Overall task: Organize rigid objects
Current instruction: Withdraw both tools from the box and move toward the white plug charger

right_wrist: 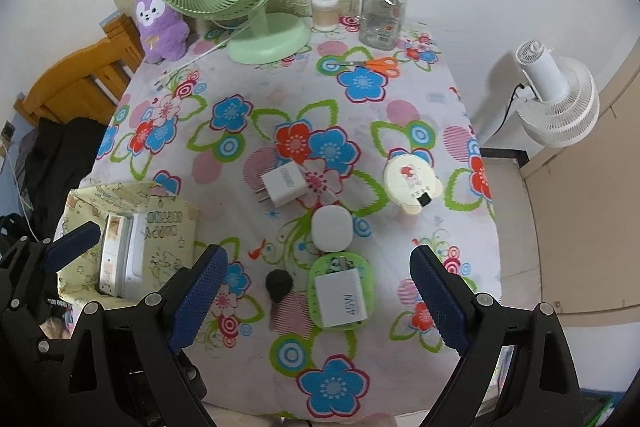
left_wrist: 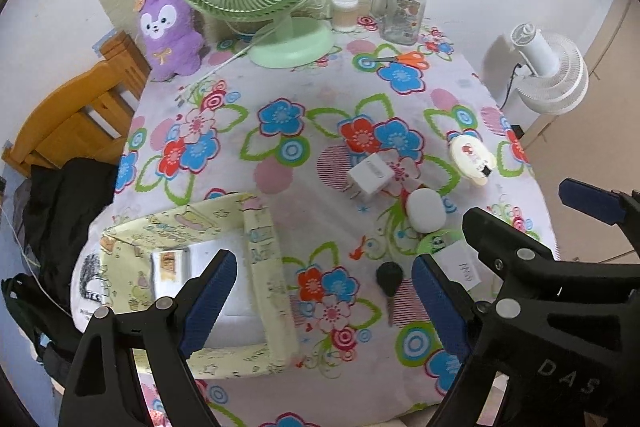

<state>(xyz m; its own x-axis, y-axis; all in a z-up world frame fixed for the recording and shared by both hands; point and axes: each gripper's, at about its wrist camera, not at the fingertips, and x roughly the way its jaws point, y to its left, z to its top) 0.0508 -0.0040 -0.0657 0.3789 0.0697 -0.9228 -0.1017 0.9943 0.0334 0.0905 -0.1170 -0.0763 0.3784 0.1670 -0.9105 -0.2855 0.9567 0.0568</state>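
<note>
overhead, both grippers hang wide and empty above a flowered tablecloth [right_wrist: 280, 99].
left gripper [left_wrist: 324, 291] sits over the yellow fabric box [left_wrist: 264, 267]; right gripper [right_wrist: 318, 291] sits over a black key [right_wrist: 279, 285] and a white 45w charger [right_wrist: 342, 301] lying on a green case [right_wrist: 362, 269]. just beyond them lie a white earbud case [right_wrist: 332, 229], a white plug adapter [right_wrist: 282, 185] and a cream round tin [right_wrist: 408, 177].
</note>
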